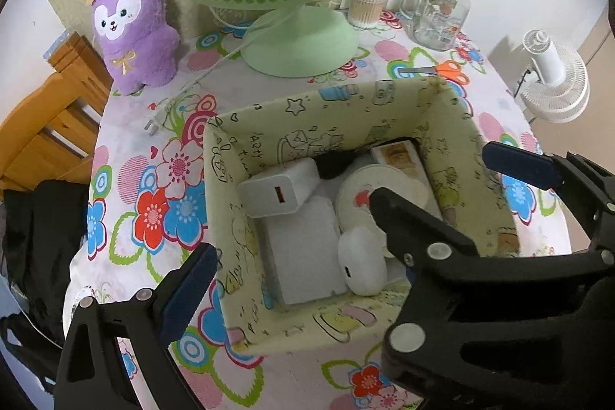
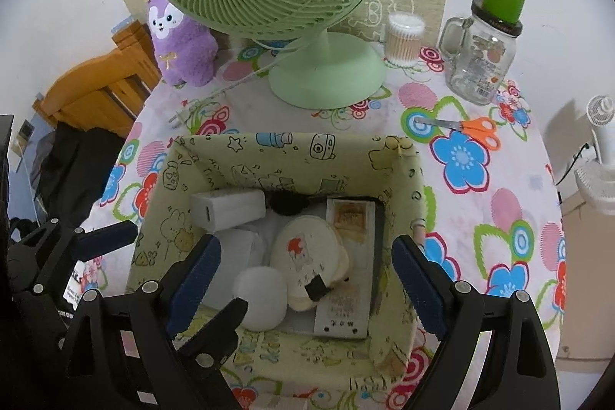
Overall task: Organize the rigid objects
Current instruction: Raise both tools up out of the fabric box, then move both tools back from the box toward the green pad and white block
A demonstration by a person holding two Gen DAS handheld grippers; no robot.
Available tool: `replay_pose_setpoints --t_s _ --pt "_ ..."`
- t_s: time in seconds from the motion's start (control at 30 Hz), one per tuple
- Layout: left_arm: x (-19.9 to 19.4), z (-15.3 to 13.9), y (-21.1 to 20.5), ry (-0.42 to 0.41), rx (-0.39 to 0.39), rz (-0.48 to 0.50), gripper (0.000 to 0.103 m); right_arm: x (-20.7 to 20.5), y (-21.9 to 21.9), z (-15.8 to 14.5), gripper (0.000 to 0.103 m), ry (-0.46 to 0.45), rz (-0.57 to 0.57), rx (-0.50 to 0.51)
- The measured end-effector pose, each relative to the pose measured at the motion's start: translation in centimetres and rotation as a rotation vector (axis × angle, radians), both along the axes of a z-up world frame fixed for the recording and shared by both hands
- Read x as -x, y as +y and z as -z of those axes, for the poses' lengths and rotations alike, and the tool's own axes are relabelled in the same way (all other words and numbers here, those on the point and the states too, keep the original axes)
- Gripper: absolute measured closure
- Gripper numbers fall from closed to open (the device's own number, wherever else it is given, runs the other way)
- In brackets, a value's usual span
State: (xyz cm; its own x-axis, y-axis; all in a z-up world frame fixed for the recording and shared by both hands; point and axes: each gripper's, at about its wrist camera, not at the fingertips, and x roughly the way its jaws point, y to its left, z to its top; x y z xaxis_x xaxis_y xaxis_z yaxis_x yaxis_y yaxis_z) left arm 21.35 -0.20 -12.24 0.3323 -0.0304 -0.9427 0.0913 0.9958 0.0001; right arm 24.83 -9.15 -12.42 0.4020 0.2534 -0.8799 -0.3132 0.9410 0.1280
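Note:
A cartoon-print fabric box (image 1: pixel 230 156) (image 2: pixel 292 156) stands on the flowered table. Inside it lie a white charger (image 1: pixel 278 193) (image 2: pixel 230 210), a flat white block (image 1: pixel 303 248), a white earbud case (image 1: pixel 361 266) (image 2: pixel 263 298), a round cream compact (image 1: pixel 365 195) (image 2: pixel 303 252), a black-edged flat box (image 1: pixel 399 156) (image 2: pixel 353 244) and something dark (image 2: pixel 288 204) at the back. My right gripper (image 2: pixel 307 243) (image 1: pixel 436 175) hangs open over the compact, gripping nothing. Over the box's left half my left gripper (image 1: pixel 307 260) is open too. One of its fingers (image 2: pixel 103 239) is outside the left wall.
Behind the box stand a green fan (image 2: pixel 326 72), a purple plush (image 1: pixel 134 25), a cotton-swab tub (image 2: pixel 403 39) and a glass mug jar (image 2: pixel 480 64) with a green cap. Orange scissors (image 2: pixel 469 127) lie at the right. A wooden chair (image 1: pixel 50 125) is left, a white fan (image 1: pixel 553 79) right.

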Motion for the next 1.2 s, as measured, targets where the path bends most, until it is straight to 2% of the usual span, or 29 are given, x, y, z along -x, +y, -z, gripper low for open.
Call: replay_pose_setpoints --t_s 0.57,1.2 --pt "3.5 -3.0 -0.8 -0.061 0.007 0.022 0.003 4.0 -0.5 -3.2 0.011 -0.057 0.027 -0.005" --pt "7.6 -5.1 -1.3 -0.104 0.037 0.045 0.003 8.5 -1.2 -5.4 0.011 -0.092 0.068 0.008"
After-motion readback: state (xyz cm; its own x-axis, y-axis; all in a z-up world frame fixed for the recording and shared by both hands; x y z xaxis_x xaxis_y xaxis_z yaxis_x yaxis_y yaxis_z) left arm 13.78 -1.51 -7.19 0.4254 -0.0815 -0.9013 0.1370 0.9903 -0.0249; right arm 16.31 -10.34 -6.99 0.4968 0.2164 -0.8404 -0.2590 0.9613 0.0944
